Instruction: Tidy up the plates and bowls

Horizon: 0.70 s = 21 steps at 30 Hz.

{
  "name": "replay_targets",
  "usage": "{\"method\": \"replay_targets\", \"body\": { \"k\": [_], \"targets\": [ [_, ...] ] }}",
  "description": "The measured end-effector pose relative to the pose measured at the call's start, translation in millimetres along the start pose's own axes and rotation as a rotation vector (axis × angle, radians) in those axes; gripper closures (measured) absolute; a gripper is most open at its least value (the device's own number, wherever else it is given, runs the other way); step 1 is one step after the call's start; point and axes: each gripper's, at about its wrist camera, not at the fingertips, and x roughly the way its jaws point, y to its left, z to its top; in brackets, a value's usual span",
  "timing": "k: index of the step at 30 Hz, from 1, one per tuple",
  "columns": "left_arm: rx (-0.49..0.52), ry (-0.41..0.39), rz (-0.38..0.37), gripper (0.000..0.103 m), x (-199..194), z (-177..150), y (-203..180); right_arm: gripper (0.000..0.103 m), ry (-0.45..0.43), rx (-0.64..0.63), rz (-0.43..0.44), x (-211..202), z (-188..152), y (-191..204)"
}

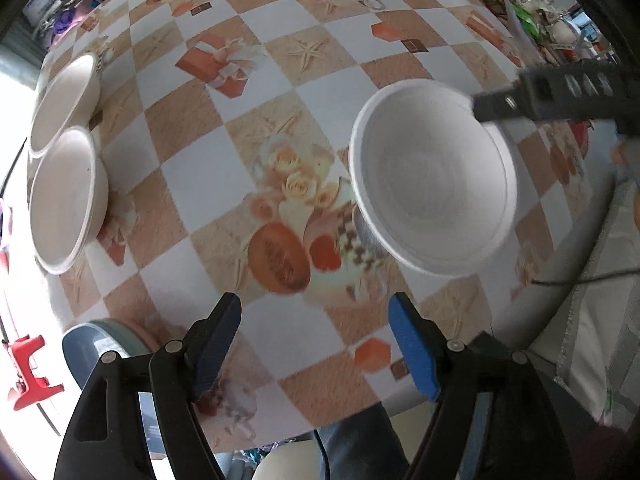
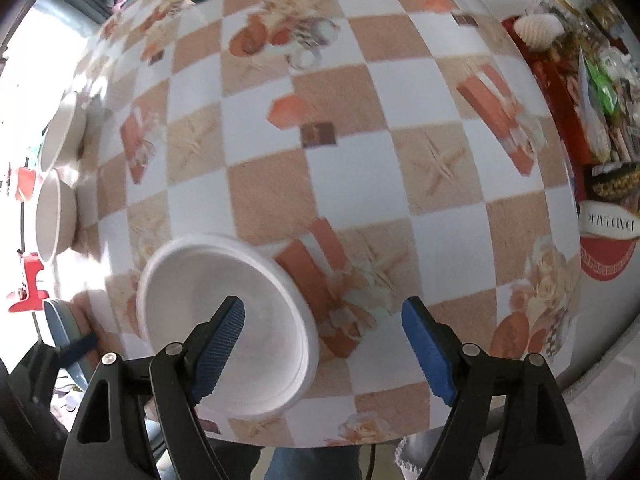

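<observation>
**Both tongs wide over the white bowl**

A white foam bowl stands upright on the checked desk, near its front edge. The left tongs gape wide with nothing between them. The right tongs are spread too, one finger over the bowl's hollow, seemingly not touching. Two more white bowls sit together at the desk's left edge.

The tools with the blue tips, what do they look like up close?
Each tool is a black plastic frame with triangular cut-outs and round silver rivets at its hinges. The left tool and the right tool both end in two flat fingers covered with ribbed blue pads. From the left view, the right tool shows as a black bar with a row of holes. A thin black cable hangs below.
</observation>
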Motion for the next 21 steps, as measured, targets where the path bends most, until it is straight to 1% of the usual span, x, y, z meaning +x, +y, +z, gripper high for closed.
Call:
{"method": "replay_targets", "body": {
  "k": [3, 5, 6, 8, 9, 11, 12, 13, 15, 18, 19, 21],
  "targets": [
    [-0.008, -0.03, 0.013, 0.024, -11, -10, 10, 0.021, -0.019, -0.028, 0.005, -10, -1, 12],
    [-0.05, -0.061, 0.027, 0.024, -20, -9, 28, 0.021, -0.03, -0.054, 0.017, -15, 3, 22],
    [-0.079, -0.075, 0.038, 0.024, -26, -7, 35, 0.021, -0.036, -0.065, 0.025, -17, 8, 26],
    [-0.138, -0.094, 0.056, 0.024, -35, -3, 56, 0.021, -0.043, -0.093, 0.04, -22, 8, 42],
    [-0.167, -0.102, 0.066, 0.024, -38, -4, 65, 0.021, -0.045, -0.104, 0.045, -24, 6, 41],
    [-0.232, -0.121, 0.087, 0.024, -47, 0, 84, 0.021, -0.047, -0.13, 0.064, -15, 12, 64],
    [-0.256, -0.129, 0.097, 0.024, -51, 5, 86, 0.021, -0.046, -0.14, 0.072, -11, 11, 58],
    [-0.294, -0.14, 0.115, 0.024, -58, 14, 97, 0.021, -0.044, -0.15, 0.083, -17, 9, 55],
    [-0.351, -0.154, 0.144, 0.024, -62, 16, 116, 0.021, -0.041, -0.164, 0.103, -27, 9, 52],
    [-0.432, -0.153, 0.186, 0.024, -63, 20, 148, 0.021, -0.032, -0.199, 0.134, -42, 9, 65],
    [-0.474, -0.153, 0.194, 0.024, -61, 19, 163, 0.021, -0.021, -0.211, 0.149, -43, 9, 74],
    [-0.528, -0.153, 0.213, 0.024, -58, 18, 181, 0.021, -0.009, -0.229, 0.163, -39, 11, 89]
  ]
}}
